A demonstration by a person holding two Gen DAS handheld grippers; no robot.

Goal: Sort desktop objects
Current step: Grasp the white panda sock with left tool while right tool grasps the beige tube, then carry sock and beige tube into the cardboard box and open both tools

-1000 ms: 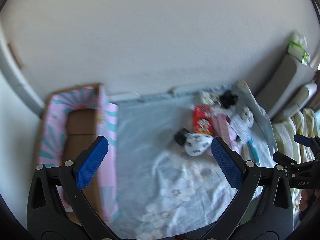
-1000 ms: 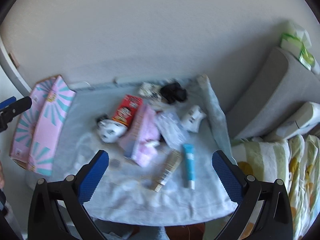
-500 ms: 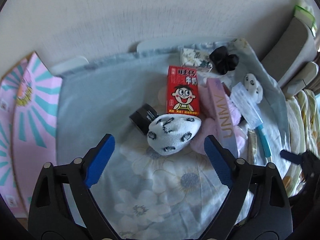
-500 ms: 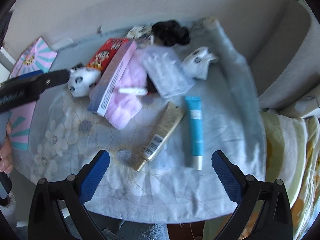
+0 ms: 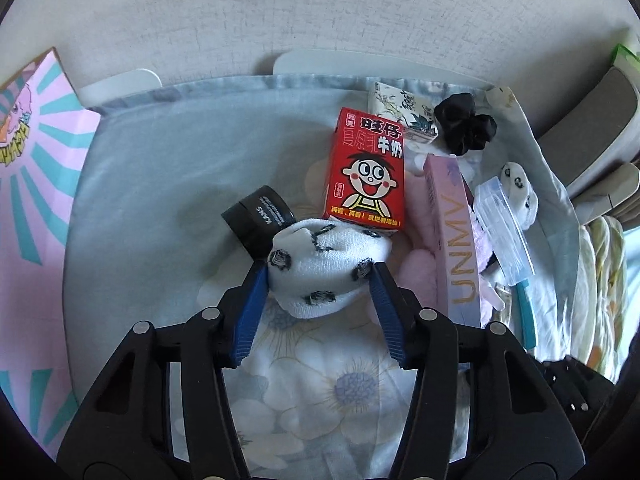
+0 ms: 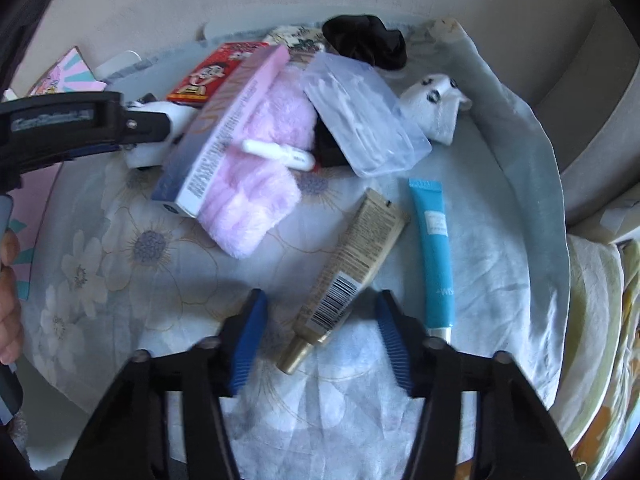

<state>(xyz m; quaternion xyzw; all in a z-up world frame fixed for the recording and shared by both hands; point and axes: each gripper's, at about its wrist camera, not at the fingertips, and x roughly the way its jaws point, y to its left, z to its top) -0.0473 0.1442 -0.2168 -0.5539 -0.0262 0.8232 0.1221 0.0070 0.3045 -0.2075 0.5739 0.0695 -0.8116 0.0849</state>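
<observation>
Blue fingers (image 5: 256,312) of the left gripper (image 5: 318,312) have just closed onto a spotted white sock (image 5: 320,266); the right gripper (image 6: 320,336), also just closing, straddles a gold tube (image 6: 344,280) untouched, on a floral cloth (image 5: 160,184) below a pale wall (image 5: 320,16).

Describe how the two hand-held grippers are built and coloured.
The left hand-held gripper and the right hand-held gripper look alike: black plastic scissor-like frames with silver rivets at the pivots, each ending in two fingers faced with ribbed blue pads. No cables or sleeves show.
</observation>
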